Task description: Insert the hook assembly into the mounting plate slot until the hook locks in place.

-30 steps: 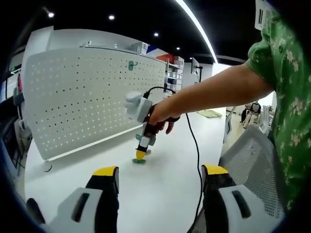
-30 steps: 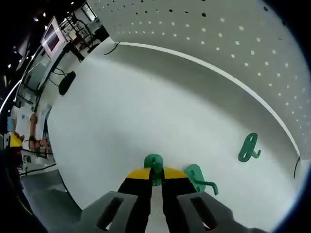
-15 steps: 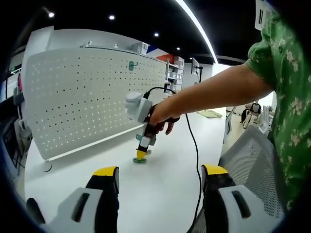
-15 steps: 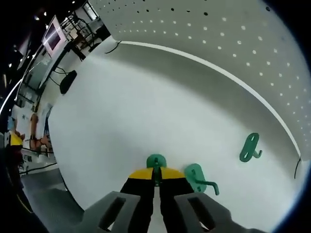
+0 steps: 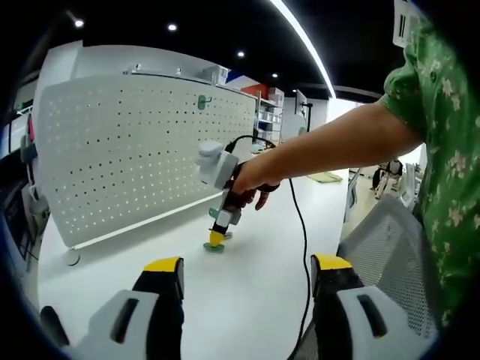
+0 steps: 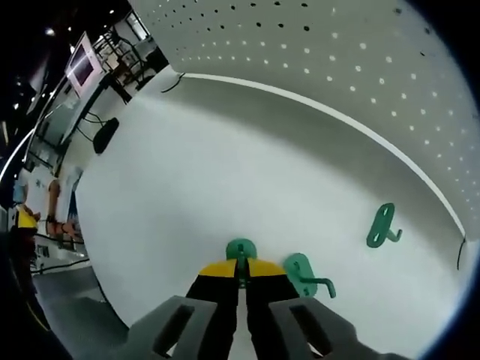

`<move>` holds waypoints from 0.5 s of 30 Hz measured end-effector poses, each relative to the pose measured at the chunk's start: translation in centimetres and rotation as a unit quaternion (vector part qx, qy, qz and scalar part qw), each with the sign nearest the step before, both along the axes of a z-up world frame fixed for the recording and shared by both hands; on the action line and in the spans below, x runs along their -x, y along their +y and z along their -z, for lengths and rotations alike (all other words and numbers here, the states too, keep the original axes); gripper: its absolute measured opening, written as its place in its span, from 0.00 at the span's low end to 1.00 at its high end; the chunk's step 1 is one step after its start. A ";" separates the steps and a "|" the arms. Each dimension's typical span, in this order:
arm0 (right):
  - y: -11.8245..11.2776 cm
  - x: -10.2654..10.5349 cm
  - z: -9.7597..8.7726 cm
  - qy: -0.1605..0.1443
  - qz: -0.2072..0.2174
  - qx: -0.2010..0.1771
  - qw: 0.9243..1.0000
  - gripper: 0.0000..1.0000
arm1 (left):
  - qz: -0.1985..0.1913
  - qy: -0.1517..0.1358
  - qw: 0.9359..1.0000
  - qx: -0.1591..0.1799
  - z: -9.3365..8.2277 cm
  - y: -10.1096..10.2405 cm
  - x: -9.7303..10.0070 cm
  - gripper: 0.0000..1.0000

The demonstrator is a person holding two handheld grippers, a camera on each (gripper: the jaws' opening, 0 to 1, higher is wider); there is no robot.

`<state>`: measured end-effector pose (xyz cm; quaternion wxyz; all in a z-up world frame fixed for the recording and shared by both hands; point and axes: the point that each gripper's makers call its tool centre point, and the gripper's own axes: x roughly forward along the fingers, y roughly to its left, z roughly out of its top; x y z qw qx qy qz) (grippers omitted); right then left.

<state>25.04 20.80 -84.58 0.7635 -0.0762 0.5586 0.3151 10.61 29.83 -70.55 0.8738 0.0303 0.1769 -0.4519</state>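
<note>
White tabletop [image 6: 195, 187] bears three green hooks. Right gripper [image 6: 240, 276] pinches the nearest hook [image 6: 241, 251]; left gripper [image 5: 247, 274] idles agape. Lift squarely toward the far pegboard [image 5: 142, 142].

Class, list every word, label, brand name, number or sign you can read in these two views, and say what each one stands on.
No text can be read.
White sign, top right in the left gripper view: dark marks, too small and cut off.
Screen in the right gripper view: too blurred.
Pegboard, green hooks and both grippers: no lettering visible.
</note>
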 end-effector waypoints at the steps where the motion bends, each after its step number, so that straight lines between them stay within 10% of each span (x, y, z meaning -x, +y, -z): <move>1: 0.0 0.0 -0.1 -0.004 0.002 -0.002 1.000 0.01 | 0.001 -0.001 1.000 -0.001 0.0 0.0 0.0 0.71; 15: 0.1 -1.0 -3.2 -0.063 0.032 -0.039 0.997 0.01 | 0.006 -0.007 1.000 -0.003 -0.5 -0.4 0.0 0.71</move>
